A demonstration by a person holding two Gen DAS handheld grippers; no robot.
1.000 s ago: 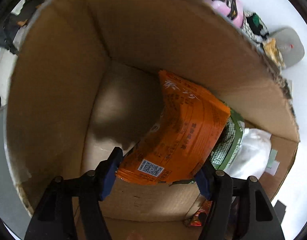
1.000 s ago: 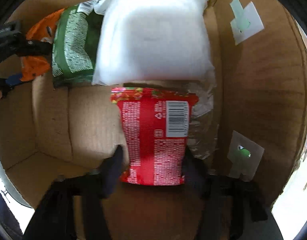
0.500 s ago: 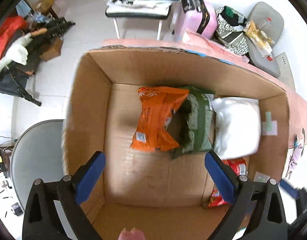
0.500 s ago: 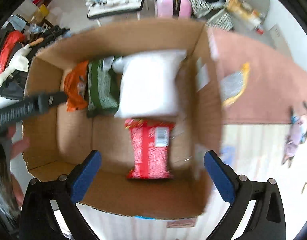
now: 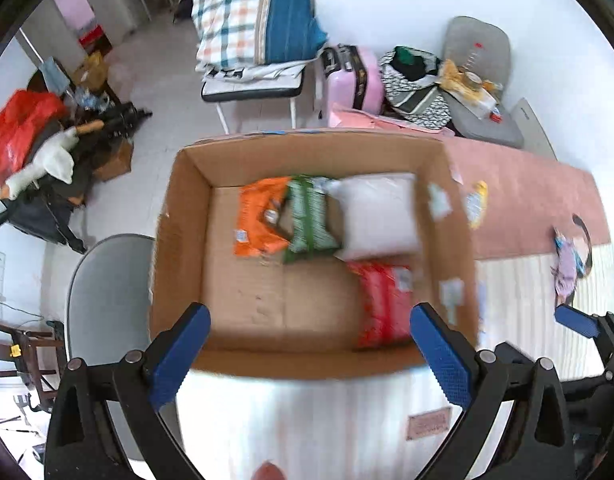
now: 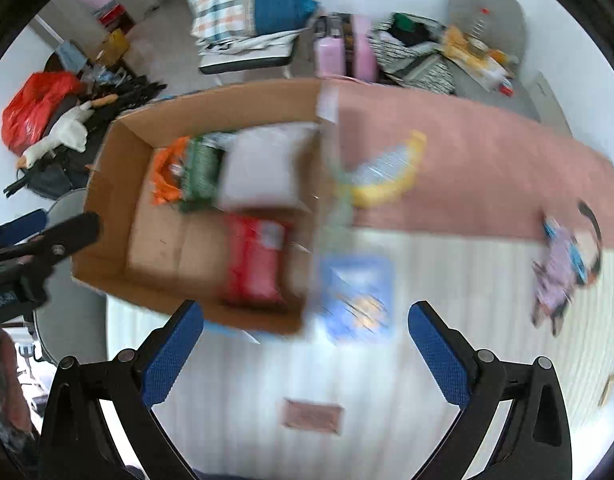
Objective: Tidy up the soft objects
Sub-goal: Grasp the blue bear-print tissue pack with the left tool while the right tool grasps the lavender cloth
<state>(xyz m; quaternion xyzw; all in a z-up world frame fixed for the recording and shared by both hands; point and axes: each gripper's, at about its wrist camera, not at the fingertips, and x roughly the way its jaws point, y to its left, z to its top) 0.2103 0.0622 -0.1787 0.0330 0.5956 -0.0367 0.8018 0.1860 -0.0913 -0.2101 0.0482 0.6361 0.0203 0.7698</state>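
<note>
A cardboard box [image 5: 179,240] [image 6: 107,184] stands on the table. It holds an orange packet [image 5: 259,216] [image 6: 167,176], a green packet [image 5: 311,216] [image 6: 201,172], a white soft pack [image 5: 381,214] [image 6: 263,168] and a red packet [image 5: 383,304] [image 6: 253,260]. My left gripper [image 5: 309,334] hangs open and empty above the box's near wall. My right gripper [image 6: 305,336] is open and empty above the box's near right corner. A blue packet [image 6: 357,298], a yellow-edged packet [image 6: 387,172] [image 5: 477,204] and a small purple soft toy [image 6: 563,264] [image 5: 569,266] lie on the table right of the box.
A pink cloth [image 6: 487,160] covers the table's far half; the near half is pale striped [image 6: 347,380]. Past the table stand a chair with folded bedding [image 5: 255,20], a pink suitcase [image 5: 359,76] and a grey chair [image 5: 479,80]. Another grey chair [image 5: 107,296] stands left of the box.
Both grippers let go of their packets, orange on the left and red on the right, opened wide and rose out of the box. The packets now lie on the box floor.
</note>
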